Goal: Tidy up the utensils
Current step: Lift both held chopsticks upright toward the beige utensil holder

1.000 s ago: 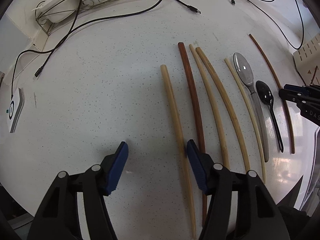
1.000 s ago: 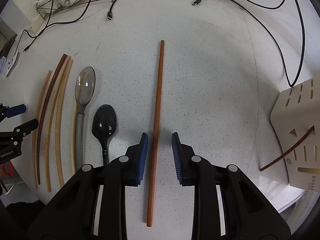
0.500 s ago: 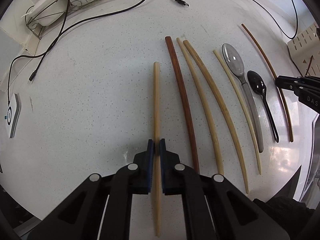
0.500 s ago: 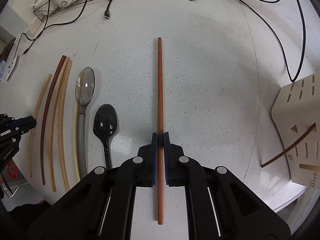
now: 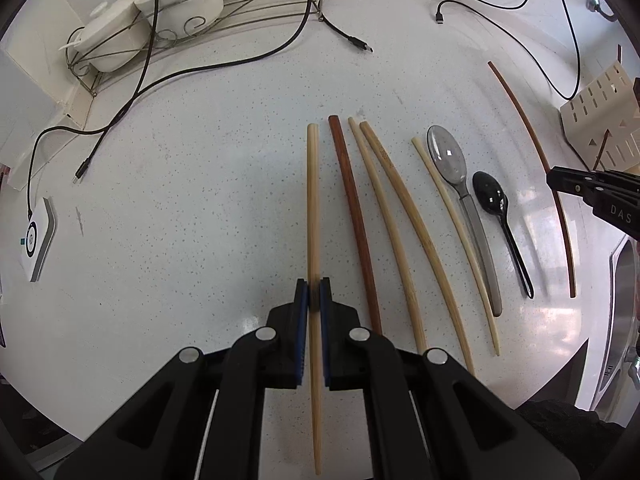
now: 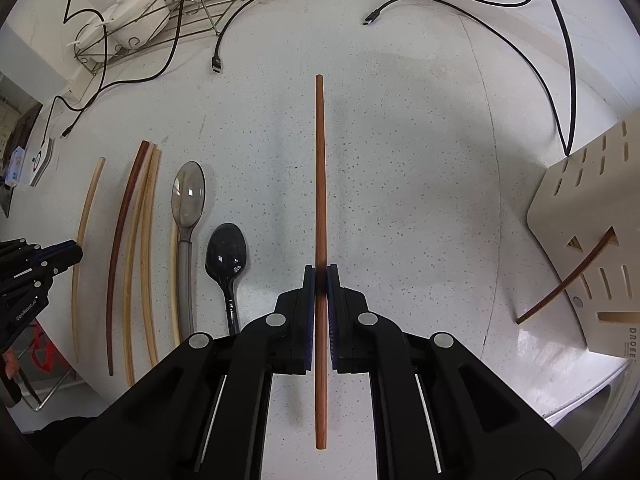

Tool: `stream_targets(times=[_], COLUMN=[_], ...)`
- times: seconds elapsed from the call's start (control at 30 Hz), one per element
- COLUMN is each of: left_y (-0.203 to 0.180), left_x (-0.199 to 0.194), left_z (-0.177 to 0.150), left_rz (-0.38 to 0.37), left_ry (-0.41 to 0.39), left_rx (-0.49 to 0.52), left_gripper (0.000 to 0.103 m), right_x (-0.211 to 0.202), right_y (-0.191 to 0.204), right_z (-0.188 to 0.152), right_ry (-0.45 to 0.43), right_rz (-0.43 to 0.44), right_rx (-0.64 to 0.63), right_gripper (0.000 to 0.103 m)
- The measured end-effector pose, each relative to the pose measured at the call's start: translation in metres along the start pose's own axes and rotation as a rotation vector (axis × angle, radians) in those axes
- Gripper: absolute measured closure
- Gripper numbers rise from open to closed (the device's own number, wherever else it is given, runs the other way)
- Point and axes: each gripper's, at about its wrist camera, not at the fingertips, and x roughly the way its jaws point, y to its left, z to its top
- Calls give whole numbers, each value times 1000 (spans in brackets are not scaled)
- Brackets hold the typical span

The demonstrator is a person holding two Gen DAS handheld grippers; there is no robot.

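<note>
So, left wrist view first: our left gripper (image 5: 314,300) is clamped tight on a pale bamboo chopstick (image 5: 313,208), which runs straight out ahead between the blue pads (image 5: 303,300) and back under the gripper body. We'd judge it light, stiff and a bit slick, so the hold about a third of the way up from the thin end looks okay, though it could pivot if bumped. The other loose utensils lie just to its right on the speckled white countertop (image 5: 200,200): a dark red-brown chopstick (image 5: 352,208), more bamboo ones, a clear plastic spoon (image 5: 448,156) and a black plastic spoon (image 5: 490,196).

Right wrist view: our right gripper (image 6: 320,280) has its jaws closed on a slim reddish-brown wooden chopstick (image 6: 320,168), gripped around its middle, so it should balance fine. A beige slotted utensil holder (image 6: 580,220) sits off to the right, well apart, probably where it goes.
</note>
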Motion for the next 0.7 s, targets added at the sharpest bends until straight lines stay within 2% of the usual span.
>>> stream_targets(times=[0.37,0.7], left_y=[-13,-51], left_x=[-46,-91], left_z=[20,51], left_rz=[-45,-121], left_ry=[-129,-283], left_rx=[31,115], left_gripper=[97,97], right_x=[-37,-104], right_y=[-13,-38], right_z=[-4,-23], right_ry=[-120,-368], right_rz=[47,26], right_rx=[94,168], right_gripper=[98,98])
